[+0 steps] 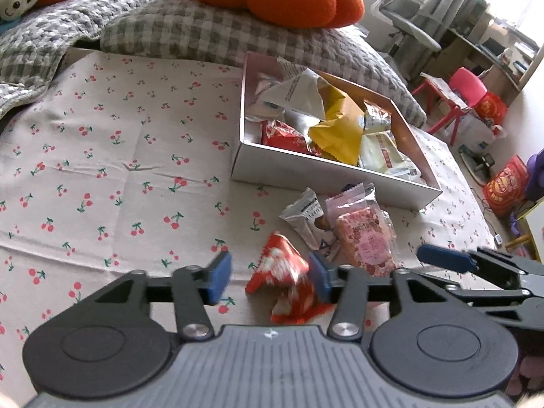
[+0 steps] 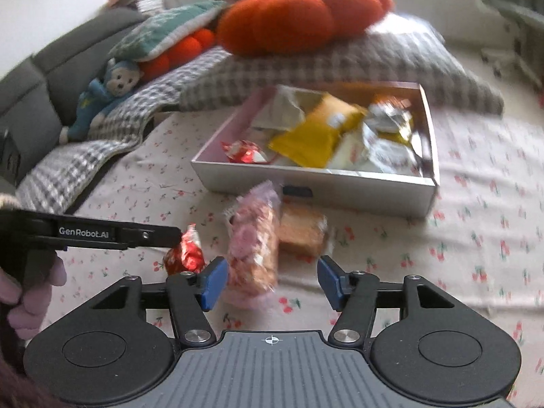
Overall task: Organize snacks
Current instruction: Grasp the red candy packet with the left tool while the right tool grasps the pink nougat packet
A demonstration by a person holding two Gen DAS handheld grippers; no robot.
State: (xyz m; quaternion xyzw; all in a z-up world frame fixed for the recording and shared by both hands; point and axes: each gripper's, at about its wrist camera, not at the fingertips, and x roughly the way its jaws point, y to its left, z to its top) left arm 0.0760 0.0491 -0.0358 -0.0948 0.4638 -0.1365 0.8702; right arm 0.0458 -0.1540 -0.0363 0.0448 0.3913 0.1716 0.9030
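Three snacks lie loose on the cherry-print sheet (image 1: 102, 156), low in both frames. The left gripper (image 1: 268, 280) has its fingers apart around the red packet (image 1: 282, 282), the right-hand pad touching it, not pinched. The right gripper (image 2: 270, 282), fingers apart, has the pink packet (image 2: 253, 244) beside its left pad, a brown one (image 2: 301, 229) beyond. Pickup stage, I'd say: next, close, then lift to the box (image 1: 323, 176) mid-frame, already half full.

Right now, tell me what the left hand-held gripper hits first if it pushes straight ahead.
Likely the red snack packet, lying between the open pads of the left hand-held gripper on the cherry-print cloth; depth is hard to judge.
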